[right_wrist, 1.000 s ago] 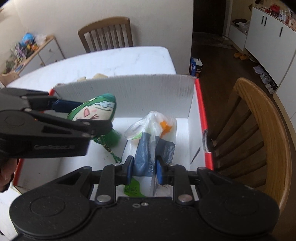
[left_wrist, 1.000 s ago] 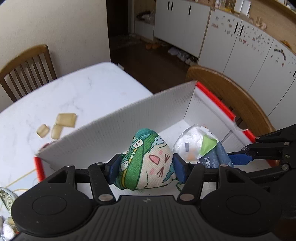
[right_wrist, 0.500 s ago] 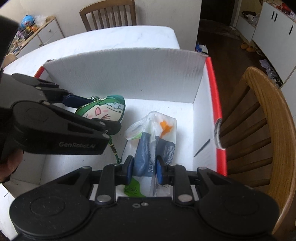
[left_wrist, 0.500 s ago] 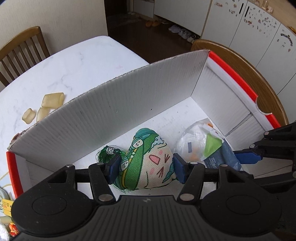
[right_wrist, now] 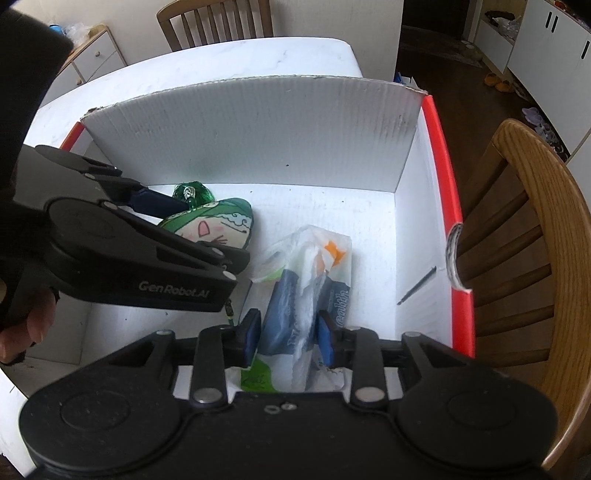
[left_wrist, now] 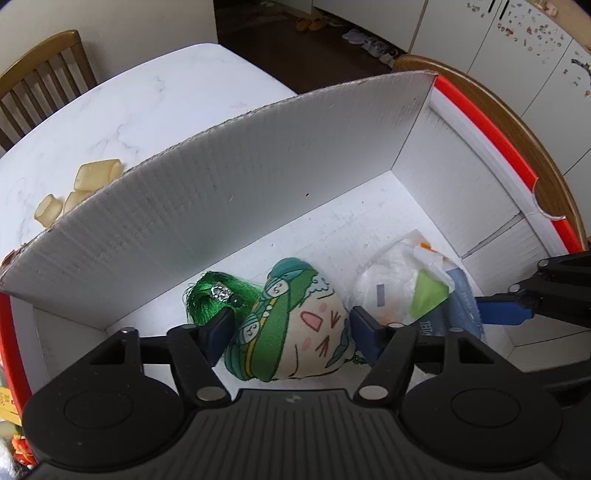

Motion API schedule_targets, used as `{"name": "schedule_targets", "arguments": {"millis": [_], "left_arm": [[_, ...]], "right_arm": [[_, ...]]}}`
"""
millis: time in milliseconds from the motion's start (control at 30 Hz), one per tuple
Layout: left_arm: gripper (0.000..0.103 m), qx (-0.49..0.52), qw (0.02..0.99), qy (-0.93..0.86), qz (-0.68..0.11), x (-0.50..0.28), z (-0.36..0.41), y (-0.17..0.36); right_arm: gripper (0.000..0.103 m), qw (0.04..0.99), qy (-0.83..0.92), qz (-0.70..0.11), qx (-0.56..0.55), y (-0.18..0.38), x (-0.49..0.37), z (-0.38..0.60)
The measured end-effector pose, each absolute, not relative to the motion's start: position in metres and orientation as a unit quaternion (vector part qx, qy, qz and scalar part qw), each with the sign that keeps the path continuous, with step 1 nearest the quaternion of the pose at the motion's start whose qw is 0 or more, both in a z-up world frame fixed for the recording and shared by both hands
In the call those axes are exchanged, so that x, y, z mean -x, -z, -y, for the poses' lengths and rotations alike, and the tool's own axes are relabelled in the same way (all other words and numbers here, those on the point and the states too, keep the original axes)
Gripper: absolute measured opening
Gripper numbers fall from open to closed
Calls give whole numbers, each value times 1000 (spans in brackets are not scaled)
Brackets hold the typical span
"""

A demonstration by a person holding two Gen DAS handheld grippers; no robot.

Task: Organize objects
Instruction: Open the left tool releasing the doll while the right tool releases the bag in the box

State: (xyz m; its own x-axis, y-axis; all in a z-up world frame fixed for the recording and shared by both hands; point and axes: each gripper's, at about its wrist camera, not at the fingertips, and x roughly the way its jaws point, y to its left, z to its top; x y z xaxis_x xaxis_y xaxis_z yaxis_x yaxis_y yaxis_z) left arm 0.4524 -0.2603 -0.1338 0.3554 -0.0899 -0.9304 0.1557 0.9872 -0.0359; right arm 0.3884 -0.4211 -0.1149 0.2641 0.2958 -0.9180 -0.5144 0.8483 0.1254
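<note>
My left gripper (left_wrist: 291,332) is shut on a green and cream plush charm (left_wrist: 295,328) with a cartoon face and a green tassel (left_wrist: 214,299), held low inside a white cardboard box (left_wrist: 229,192) with red edges. My right gripper (right_wrist: 288,332) is shut on a clear plastic bag of blue packets (right_wrist: 306,280), also low in the box, to the right of the charm (right_wrist: 214,229). The left gripper (right_wrist: 140,266) shows at the left of the right wrist view. The bag also shows in the left wrist view (left_wrist: 402,280).
The box stands on a white marble table (left_wrist: 129,110). Several yellowish translucent pieces (left_wrist: 96,173) lie on the table beyond the box's far wall. Wooden chairs stand at the right (right_wrist: 532,229) and behind the table (right_wrist: 218,18).
Both grippers have gone down deeper into the box with their loads; the box walls now rise higher around them. The green tassel has come into view beside the charm.
</note>
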Motion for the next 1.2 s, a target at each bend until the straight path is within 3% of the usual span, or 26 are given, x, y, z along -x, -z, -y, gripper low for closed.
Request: {"name": "schedule_targets", "arguments": {"millis": [167, 467, 1200], "left_arm": [[73, -34, 827, 69, -556, -448, 259, 131], [78, -28, 842, 63, -535, -435, 253, 116], [79, 33, 894, 67, -442, -367, 221, 46]], "right_arm": [[53, 790, -264, -544, 97, 109, -389, 419], [70, 797, -286, -527, 80, 95, -379, 424], [86, 830, -305, -464, 43, 34, -344, 440]]}}
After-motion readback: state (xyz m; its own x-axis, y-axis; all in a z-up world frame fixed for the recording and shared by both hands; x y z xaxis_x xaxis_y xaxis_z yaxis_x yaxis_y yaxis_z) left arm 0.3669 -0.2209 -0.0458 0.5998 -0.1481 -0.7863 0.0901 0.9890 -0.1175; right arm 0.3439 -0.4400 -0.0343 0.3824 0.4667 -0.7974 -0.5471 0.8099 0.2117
